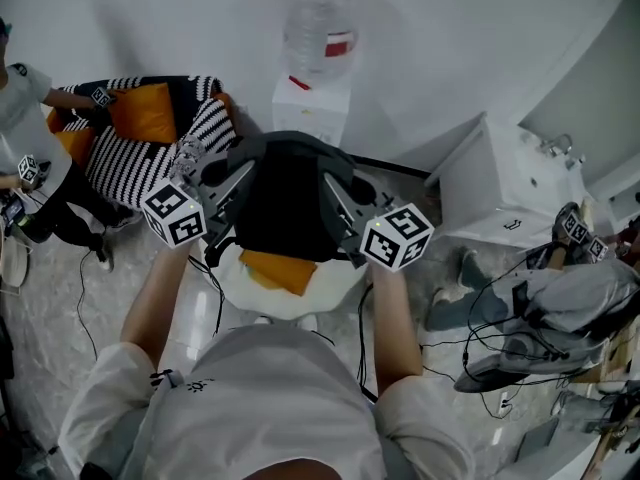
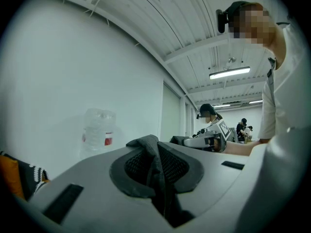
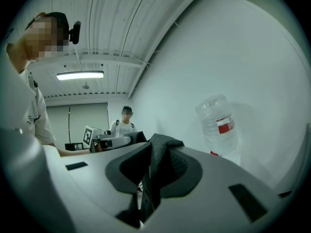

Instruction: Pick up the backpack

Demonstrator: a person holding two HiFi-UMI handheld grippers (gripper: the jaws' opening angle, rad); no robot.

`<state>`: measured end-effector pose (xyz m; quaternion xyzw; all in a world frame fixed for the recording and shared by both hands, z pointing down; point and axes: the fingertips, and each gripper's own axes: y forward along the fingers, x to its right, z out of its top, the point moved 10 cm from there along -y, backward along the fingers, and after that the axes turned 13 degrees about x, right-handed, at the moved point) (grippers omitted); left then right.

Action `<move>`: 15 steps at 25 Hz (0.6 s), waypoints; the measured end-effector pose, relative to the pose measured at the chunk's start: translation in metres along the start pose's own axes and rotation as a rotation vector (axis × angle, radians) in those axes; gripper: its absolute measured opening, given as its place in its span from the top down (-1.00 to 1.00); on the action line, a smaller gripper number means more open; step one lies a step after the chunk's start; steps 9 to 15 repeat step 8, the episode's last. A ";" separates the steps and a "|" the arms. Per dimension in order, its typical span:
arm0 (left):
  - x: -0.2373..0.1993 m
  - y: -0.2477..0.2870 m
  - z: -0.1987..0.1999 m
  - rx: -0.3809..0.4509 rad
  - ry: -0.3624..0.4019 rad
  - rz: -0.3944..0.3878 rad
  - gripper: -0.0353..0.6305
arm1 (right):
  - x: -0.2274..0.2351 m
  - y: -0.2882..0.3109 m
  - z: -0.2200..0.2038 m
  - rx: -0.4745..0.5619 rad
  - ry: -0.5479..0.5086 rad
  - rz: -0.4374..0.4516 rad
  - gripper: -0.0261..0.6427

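Against the far wall stands a striped sofa (image 1: 150,158) with orange cushions. A white cabinet (image 1: 500,188) is off to the right, and between them is a water cooler (image 1: 312,108) with a clear bottle (image 1: 322,33) on top.

Nearer me, the person stands with both arms stretched forward and the black backpack (image 1: 285,203) slung between the two grippers at chest level. From the head view it hangs over a white round pouf (image 1: 300,303) carrying an orange pad (image 1: 278,270). I cannot tell whether its bottom is clear of the pad.

The left gripper (image 1: 243,175) comes in at the pack's left top corner. Its own view shows the jaws clamped on a fold of dark strap (image 2: 148,147) that rises from between them. The right gripper (image 1: 332,186) mirrors it on the other side, pinching a second strap (image 3: 160,147) the same way. Both grippers lie level and point away from the person, their marker cubes nearest the hands.
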<state>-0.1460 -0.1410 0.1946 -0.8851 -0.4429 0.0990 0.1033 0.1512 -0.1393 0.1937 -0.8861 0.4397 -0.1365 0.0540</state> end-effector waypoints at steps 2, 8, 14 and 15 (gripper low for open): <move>0.010 -0.012 0.002 0.008 0.006 -0.005 0.78 | -0.014 -0.007 -0.002 0.003 -0.011 0.001 0.76; 0.006 -0.070 -0.012 0.037 0.002 -0.036 0.78 | -0.066 -0.002 -0.035 -0.001 -0.058 -0.015 0.76; 0.006 -0.070 -0.012 0.037 0.002 -0.036 0.78 | -0.066 -0.002 -0.035 -0.001 -0.058 -0.015 0.76; 0.006 -0.070 -0.012 0.037 0.002 -0.036 0.78 | -0.066 -0.002 -0.035 -0.001 -0.058 -0.015 0.76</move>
